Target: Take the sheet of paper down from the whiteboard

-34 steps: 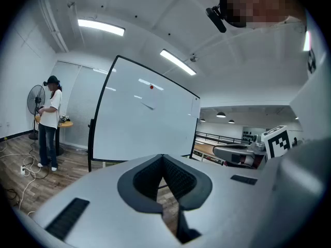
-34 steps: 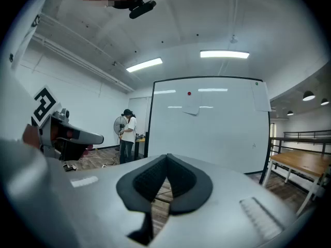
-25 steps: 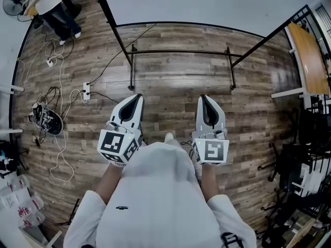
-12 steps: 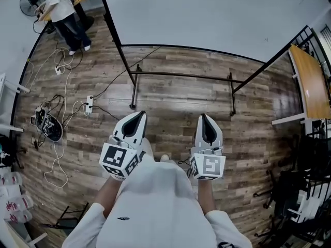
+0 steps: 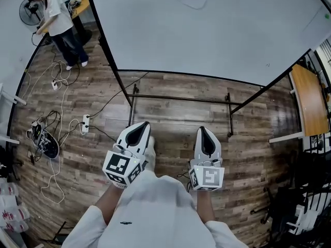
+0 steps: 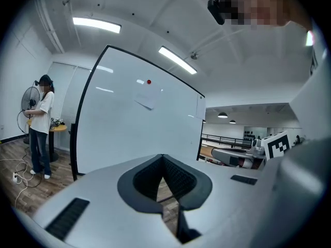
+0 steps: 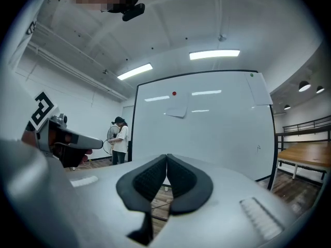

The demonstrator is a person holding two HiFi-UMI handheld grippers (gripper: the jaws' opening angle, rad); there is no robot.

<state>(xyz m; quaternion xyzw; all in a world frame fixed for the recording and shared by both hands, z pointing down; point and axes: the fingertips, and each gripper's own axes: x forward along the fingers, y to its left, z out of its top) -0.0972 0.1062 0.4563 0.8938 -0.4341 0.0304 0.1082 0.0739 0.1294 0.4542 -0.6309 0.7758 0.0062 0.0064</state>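
While the whiteboard (image 5: 217,40) stands ahead on the wood floor, the left hand-held gripper (image 5: 144,124) and right hand-held gripper (image 5: 202,130) point toward it, jaws fully closed, nothing held. Sheet of paper (image 7: 176,111) hangs high on the board, well apart from both, red magnet (image 7: 174,93) just above it.

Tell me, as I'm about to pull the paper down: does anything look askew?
The sheet hangs tilted on the whiteboard, below a red magnet, its lower edge slanting. Cables sprawl loose across the floor at the head view's left.
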